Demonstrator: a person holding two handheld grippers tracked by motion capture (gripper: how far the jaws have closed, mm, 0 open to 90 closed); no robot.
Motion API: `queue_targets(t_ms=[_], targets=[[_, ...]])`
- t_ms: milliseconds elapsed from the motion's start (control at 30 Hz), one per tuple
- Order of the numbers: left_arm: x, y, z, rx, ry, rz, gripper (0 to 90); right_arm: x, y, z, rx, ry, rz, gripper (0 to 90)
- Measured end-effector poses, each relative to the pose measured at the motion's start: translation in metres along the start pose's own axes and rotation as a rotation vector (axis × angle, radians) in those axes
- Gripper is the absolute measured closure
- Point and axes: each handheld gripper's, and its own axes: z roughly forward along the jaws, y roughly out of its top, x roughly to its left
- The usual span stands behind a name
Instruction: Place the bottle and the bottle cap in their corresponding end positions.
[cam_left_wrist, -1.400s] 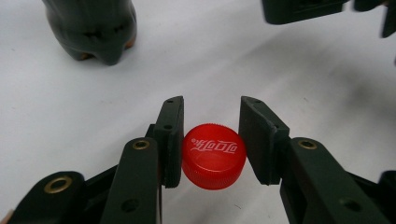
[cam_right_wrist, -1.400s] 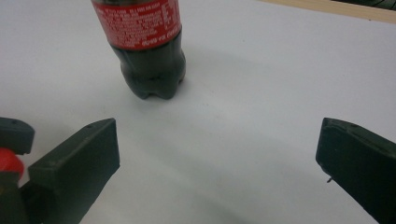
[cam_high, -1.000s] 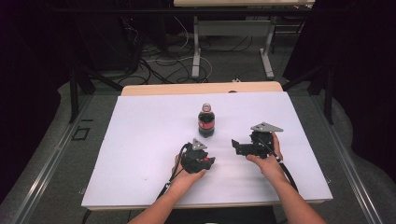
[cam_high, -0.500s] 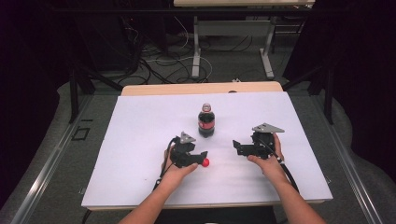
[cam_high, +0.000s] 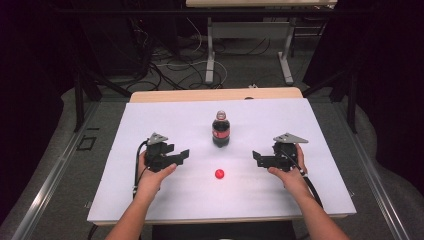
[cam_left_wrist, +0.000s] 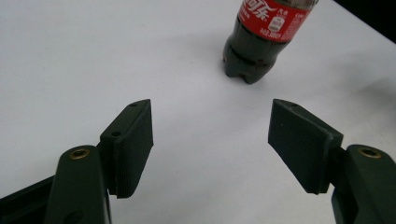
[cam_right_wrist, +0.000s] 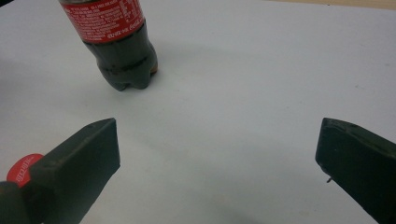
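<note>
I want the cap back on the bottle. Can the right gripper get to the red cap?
Probably yes. The red cap lies alone on the white table, and the right gripper is open with bare table between them; the cola bottle stands off to the side.

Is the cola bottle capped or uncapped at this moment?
Uncapped. The red cap lies on the white table, apart from the upright cola bottle, whose neck top shows no red.

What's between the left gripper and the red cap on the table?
Nothing: in the high view, bare white table top runs from the left gripper, jaws open and empty, to the red cap. The cola bottle stands farther back, off that line.
</note>
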Motion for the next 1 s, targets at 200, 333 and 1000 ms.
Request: queue_targets(t_ms=[200, 333, 1000], targets=[[0.019, -0.005, -0.018, -0.006, 0.040, -0.002, 27.4, -0.003, -0.002, 0.000, 0.005, -0.005, -0.003, 0.0], [0.031, -0.010, -0.026, -0.027, 0.059, -0.020, 20.3, -0.005, -0.004, -0.001, 0.005, -0.009, -0.009, 0.0], [0.071, -0.045, -0.025, -0.038, 0.163, -0.069, 0.5, -0.014, -0.014, 0.005, 0.011, -0.020, -0.006, 0.0]])
